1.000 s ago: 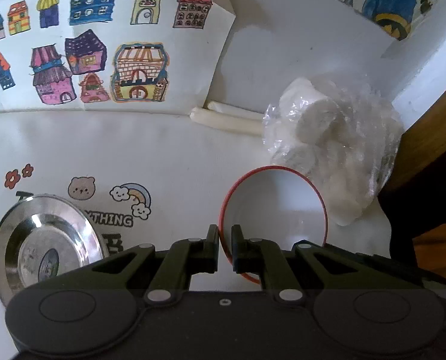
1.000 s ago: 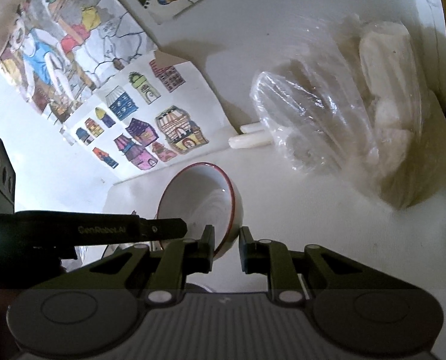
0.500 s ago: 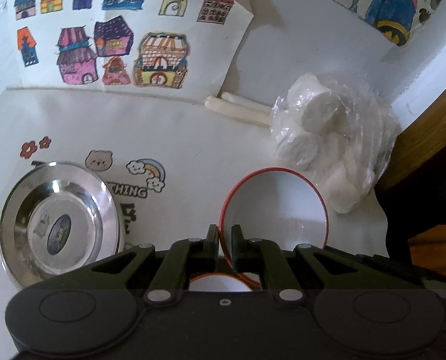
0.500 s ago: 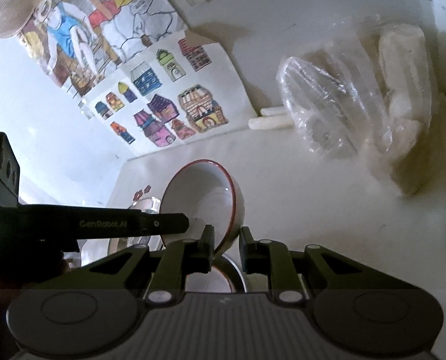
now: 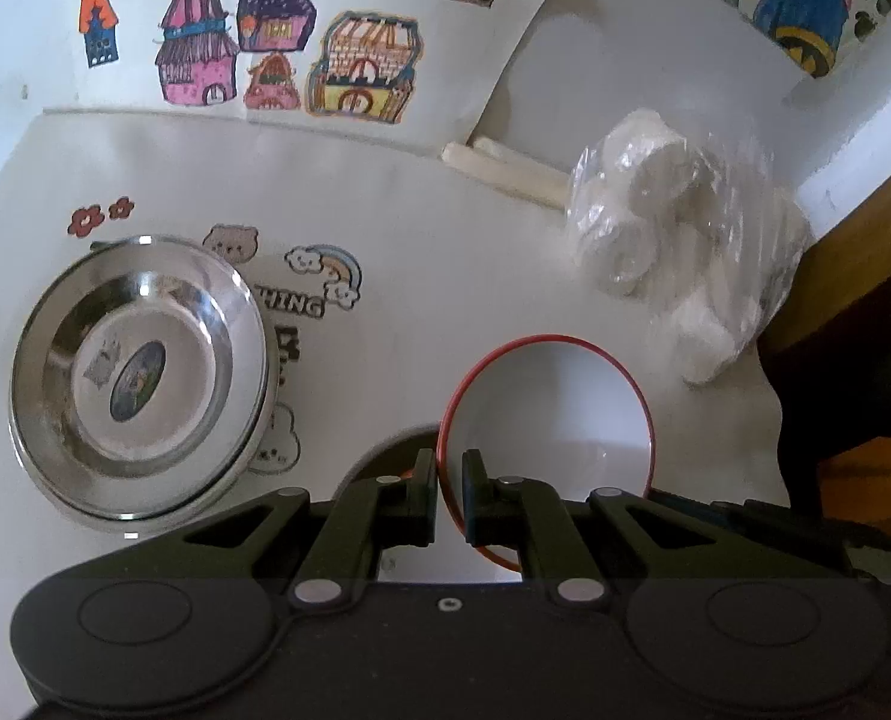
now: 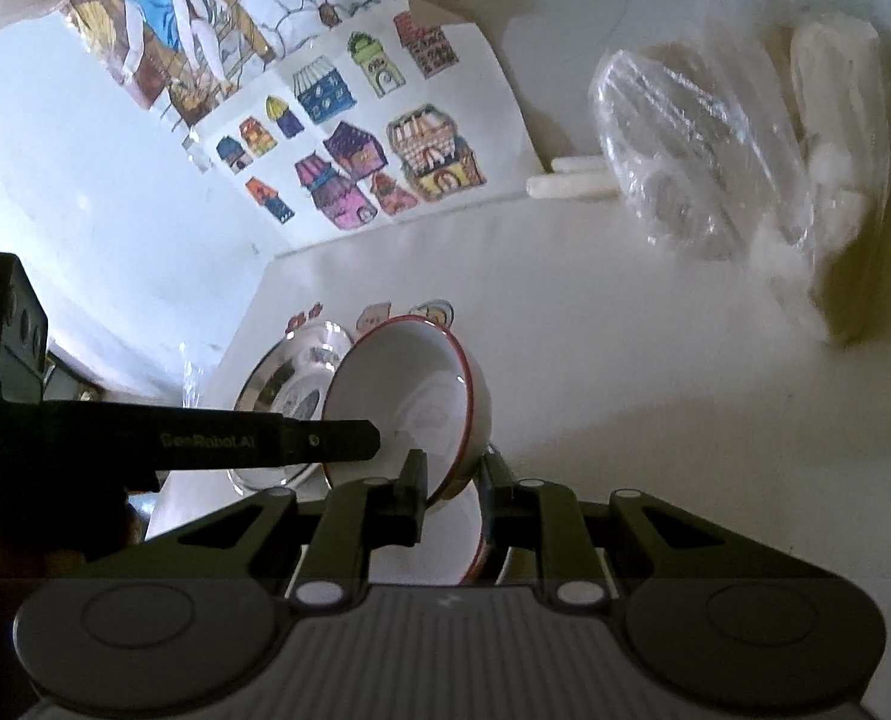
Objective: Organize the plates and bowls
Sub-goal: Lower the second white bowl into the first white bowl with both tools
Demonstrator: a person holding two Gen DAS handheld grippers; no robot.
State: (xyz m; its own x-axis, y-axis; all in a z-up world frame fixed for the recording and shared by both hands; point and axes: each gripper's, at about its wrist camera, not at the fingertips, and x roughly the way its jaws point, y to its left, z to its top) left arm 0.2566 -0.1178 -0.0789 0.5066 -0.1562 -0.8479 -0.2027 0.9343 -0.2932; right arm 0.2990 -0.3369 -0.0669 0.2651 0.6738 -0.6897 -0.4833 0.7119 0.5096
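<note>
The red-rimmed white bowl point(image 5: 556, 414) is held in the air, tilted, above the white table point(image 5: 445, 252). The left gripper point(image 5: 450, 495) is closed on its rim. In the right wrist view the same bowl point(image 6: 409, 396) also sits between the fingers of the right gripper point(image 6: 454, 492), which look pressed on its wall. Under it a second red-rimmed bowl point(image 6: 439, 546) is partly visible, so the carried bowl seems about to be nested there. The steel plates point(image 5: 139, 378) lie to the left, apparently already stacked. The stacking of the bowls is probably the step left. A plastic bag point(image 5: 685, 240) lies well apart on the right.
</note>
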